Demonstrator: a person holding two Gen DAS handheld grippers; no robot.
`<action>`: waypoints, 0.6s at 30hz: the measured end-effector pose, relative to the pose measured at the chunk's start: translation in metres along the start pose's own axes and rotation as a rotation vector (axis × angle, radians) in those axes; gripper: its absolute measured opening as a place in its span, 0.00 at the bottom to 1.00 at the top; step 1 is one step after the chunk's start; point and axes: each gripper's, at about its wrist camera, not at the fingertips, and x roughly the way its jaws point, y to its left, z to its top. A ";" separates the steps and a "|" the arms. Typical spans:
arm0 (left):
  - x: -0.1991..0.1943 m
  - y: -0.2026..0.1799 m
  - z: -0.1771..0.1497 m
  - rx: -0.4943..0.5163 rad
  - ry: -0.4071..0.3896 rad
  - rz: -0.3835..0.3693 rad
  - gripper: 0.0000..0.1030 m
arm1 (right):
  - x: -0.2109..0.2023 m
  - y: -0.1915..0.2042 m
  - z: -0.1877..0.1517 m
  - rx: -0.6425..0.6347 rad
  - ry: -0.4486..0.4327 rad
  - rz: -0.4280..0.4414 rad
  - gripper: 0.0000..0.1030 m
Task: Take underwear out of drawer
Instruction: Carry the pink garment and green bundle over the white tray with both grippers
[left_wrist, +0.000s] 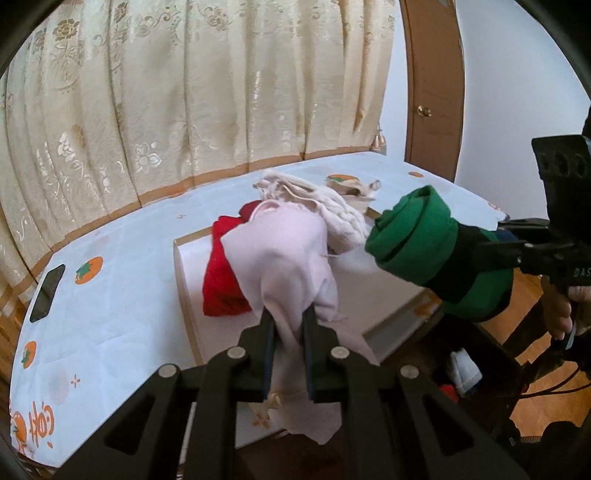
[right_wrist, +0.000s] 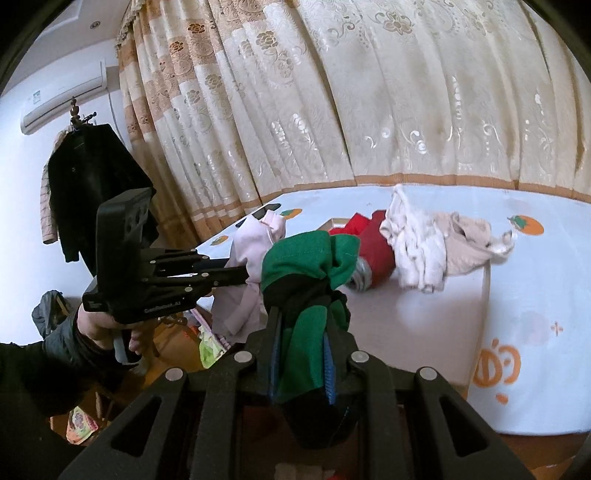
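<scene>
A cream patterned curtain is seen in both views behind a table covered with a white cloth printed with orange fruit. Only the left wrist view takes in the brown door at the right and a dark phone lying near the cloth's left edge. Only the right wrist view takes in a wall-mounted air conditioner and a dark coat hung on a stand at the left.

On the cloth an open white drawer is seen, with a red garment and crumpled cream-white underwear lying over its far side; a beige piece is shown beside them in the right wrist view.

The left gripper is held angled downward over the drawer's near edge, its jaws pinched narrowly on a pale pink garment that hangs below them. The right gripper is also tilted downward, its jaws clamped on a green and black rolled garment, held beside the pink one, clear of the drawer.

A hand in a dark sleeve is seen gripping the left tool's handle. The drawer's interior is largely hidden by the held garments, and the objects on the floor below cannot be made out.
</scene>
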 end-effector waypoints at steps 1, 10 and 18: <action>0.001 0.002 0.002 0.001 0.000 0.004 0.10 | 0.002 -0.001 0.004 0.001 -0.002 -0.003 0.20; 0.022 0.035 0.023 -0.024 0.025 0.025 0.10 | 0.027 -0.009 0.035 0.003 -0.009 -0.020 0.20; 0.044 0.063 0.042 -0.045 0.057 0.022 0.10 | 0.054 -0.018 0.067 0.006 -0.011 -0.043 0.20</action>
